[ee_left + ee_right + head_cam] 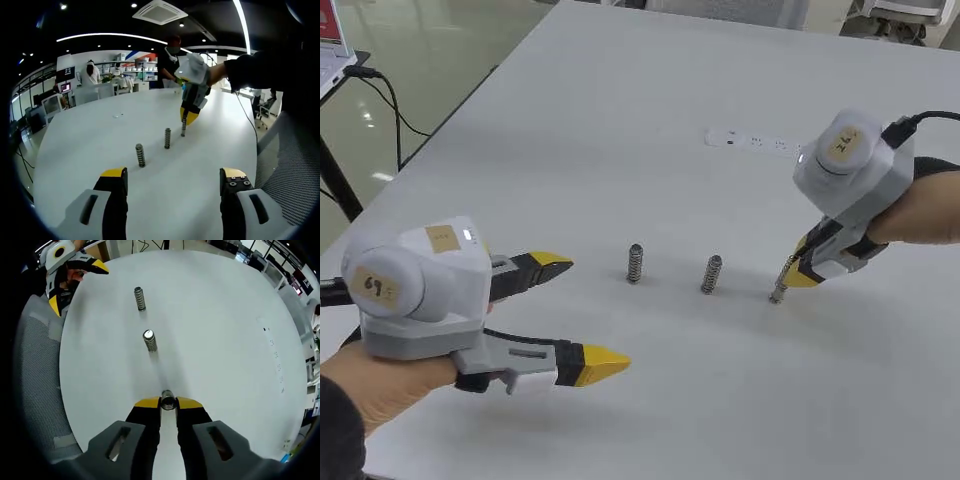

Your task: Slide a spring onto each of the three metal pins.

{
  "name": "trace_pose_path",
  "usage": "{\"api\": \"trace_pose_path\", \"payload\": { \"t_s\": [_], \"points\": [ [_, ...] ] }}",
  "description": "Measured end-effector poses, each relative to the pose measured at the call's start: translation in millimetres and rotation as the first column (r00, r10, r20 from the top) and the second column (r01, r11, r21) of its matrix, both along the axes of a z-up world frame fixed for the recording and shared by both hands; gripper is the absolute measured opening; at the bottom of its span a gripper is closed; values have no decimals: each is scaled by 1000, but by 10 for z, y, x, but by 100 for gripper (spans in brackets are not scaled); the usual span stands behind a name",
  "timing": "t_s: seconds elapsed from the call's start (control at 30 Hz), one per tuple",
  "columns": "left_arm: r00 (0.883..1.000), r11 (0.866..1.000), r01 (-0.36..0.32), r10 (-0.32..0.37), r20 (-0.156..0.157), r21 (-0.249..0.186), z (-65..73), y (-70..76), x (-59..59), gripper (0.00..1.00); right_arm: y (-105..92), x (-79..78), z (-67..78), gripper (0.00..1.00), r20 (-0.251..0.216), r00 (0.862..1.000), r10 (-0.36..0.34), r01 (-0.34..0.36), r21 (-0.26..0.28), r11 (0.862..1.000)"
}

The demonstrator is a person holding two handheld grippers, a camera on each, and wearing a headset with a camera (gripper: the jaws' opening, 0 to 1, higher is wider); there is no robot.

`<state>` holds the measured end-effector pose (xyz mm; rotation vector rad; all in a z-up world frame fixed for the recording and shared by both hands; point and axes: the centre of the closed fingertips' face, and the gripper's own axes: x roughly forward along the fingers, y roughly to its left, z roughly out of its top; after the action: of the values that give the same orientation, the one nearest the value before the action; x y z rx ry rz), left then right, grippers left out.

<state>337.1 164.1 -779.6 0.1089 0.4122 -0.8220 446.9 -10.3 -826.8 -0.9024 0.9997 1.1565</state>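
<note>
Standing upright on the counter (670,150), a spring (779,290) is clamped near its top between the almost closed jaws of the right hand-held gripper (168,404). Straight ahead of that gripper a row is formed by the middle spring (150,340), close by, and the far spring (139,298) beyond it, each upright and apart. The left hand-held gripper (174,175) is held wide open, with nothing between its jaws; the far spring is seen just ahead of it, nearer its left jaw, untouched.
</note>
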Motion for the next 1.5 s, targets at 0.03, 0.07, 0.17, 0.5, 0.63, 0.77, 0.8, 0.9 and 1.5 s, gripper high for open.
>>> {"api": "trace_pose_path", "payload": {
  "t_s": [0.03,0.07,0.17,0.5,0.63,0.77,0.8,0.9,1.5],
  "points": [
    [1000,1000,0,0,0,0,0,0,0,74,-2,-2,-10,13,-2,1000,-2,2,-1,1000],
    [1000,1000,0,0,-1,1,-2,1,1,74,-6,-2,-23,13,-4,1000,-5,5,-1,1000],
    [1000,1000,0,0,-1,2,-3,3,2,74,-11,0,-48,13,-7,1000,-13,13,-1,1000],
    [1000,1000,-1,1,-4,4,-7,9,11,74,-1,20,-133,13,-9,1000,-27,27,-2,1000],
    [1000,1000,-2,2,-4,4,-12,12,12,74,-3,20,-156,13,-12,999,-31,31,-2,1000],
    [1000,1000,-3,3,-7,2,-20,15,10,73,0,17,-178,13,-14,999,-36,36,1,999],
    [1000,1000,-3,3,-7,3,-25,18,9,73,3,18,-177,13,-15,999,-40,40,4,999],
    [1000,1000,-3,3,-9,2,-28,16,7,73,3,19,-181,13,-16,999,-41,41,4,999],
    [1000,1000,1,-1,-8,1,-31,-2,20,74,11,39,-202,26,-4,998,-62,62,42,997]
  ]
}}
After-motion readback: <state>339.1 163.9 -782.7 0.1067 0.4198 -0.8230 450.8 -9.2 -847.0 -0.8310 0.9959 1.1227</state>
